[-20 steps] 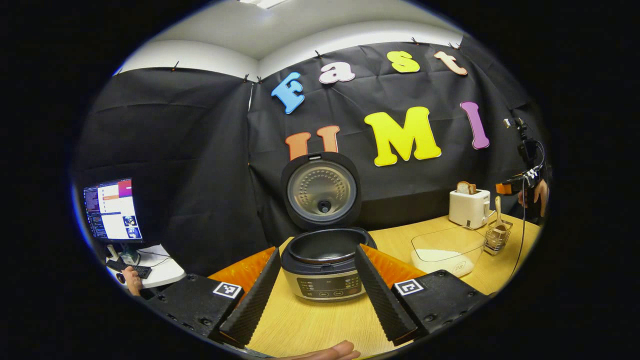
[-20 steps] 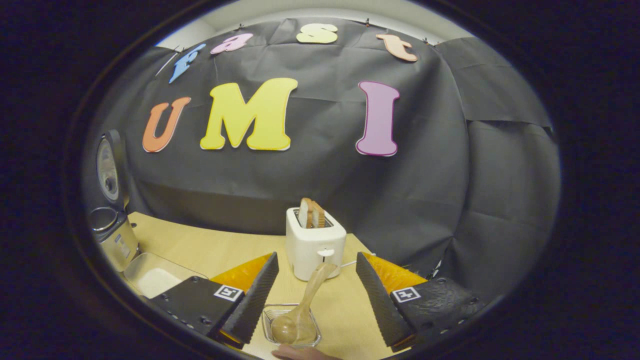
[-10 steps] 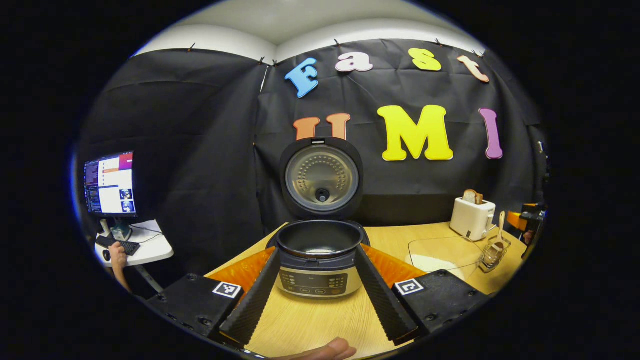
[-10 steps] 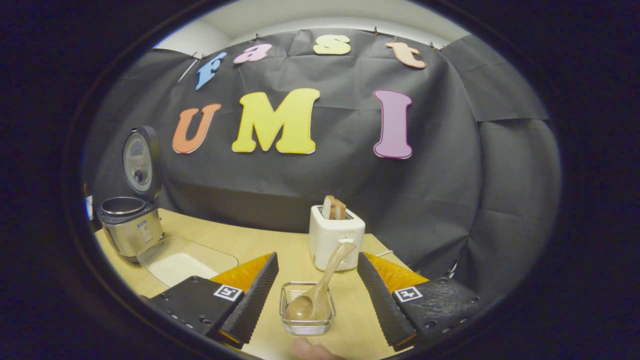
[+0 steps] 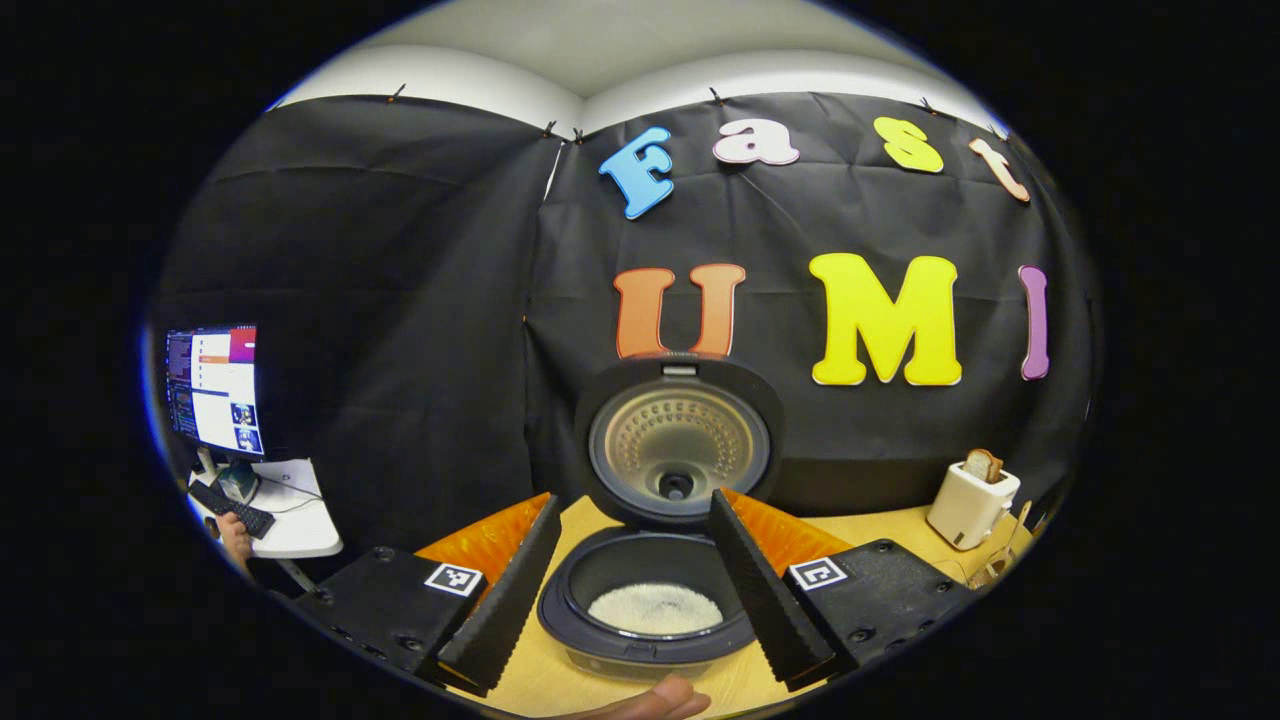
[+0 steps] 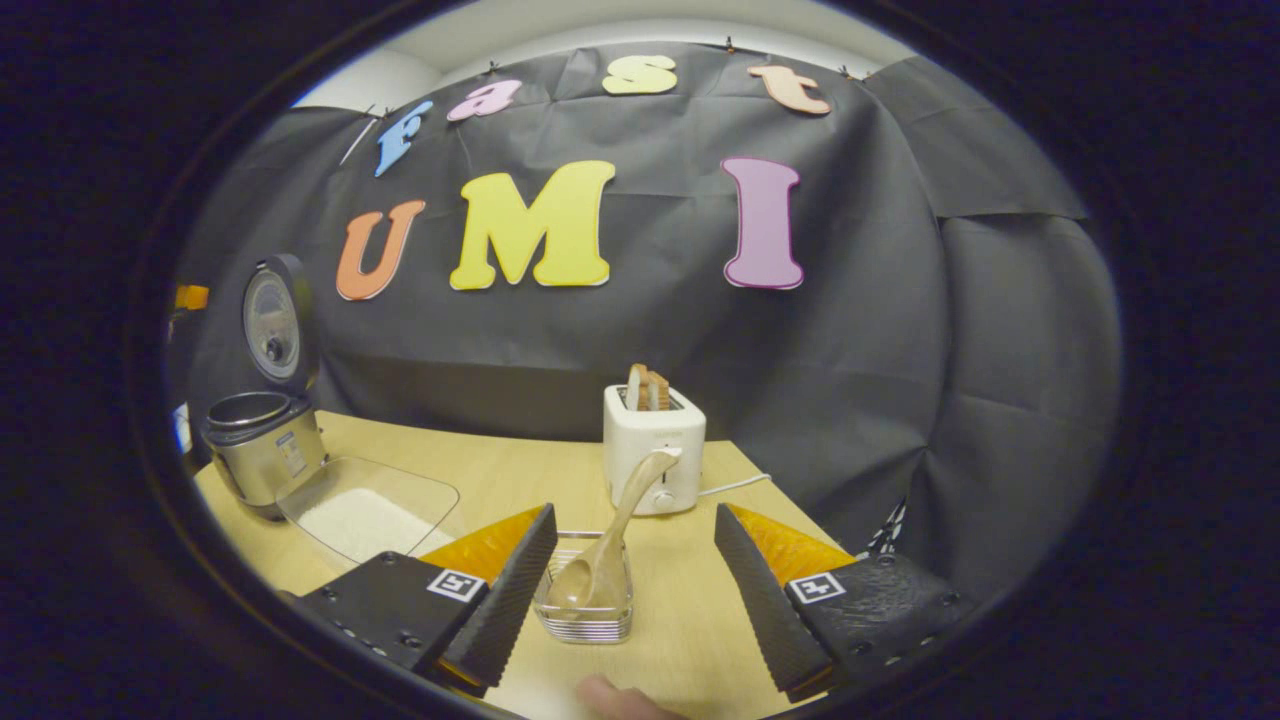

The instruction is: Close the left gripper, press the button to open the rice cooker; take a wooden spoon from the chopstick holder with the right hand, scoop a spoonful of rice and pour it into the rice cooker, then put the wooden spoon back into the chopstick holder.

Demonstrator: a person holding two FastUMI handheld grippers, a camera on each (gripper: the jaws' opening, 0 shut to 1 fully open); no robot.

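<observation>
The rice cooker (image 5: pixel 650 640) stands open right in front of my left gripper (image 5: pixel 634 500), its lid (image 5: pixel 678 450) upright and white rice (image 5: pixel 655 607) lying in the pot. The left gripper is open, its fingers on either side of the pot, holding nothing. In the right gripper view, the wooden spoon (image 6: pixel 610 550) leans in the clear chopstick holder (image 6: pixel 585 605), bowl end down. My right gripper (image 6: pixel 635 512) is open just short of the holder, with the spoon's handle nearer its left finger and untouched. The cooker (image 6: pixel 262 455) sits far left there.
A clear rice container (image 6: pixel 365 515) lies between the cooker and the holder. A white toaster (image 6: pixel 653 450) with bread stands behind the holder, a cable trailing right. A monitor (image 5: pixel 212 388) and keyboard sit on a side table at the left. A finger (image 5: pixel 650 700) shows at the bottom edge.
My left gripper has moved in close over the cooker, so the pot's rice now shows between its fingers. The right gripper shifted slightly; the holder now sits nearer its left finger.
</observation>
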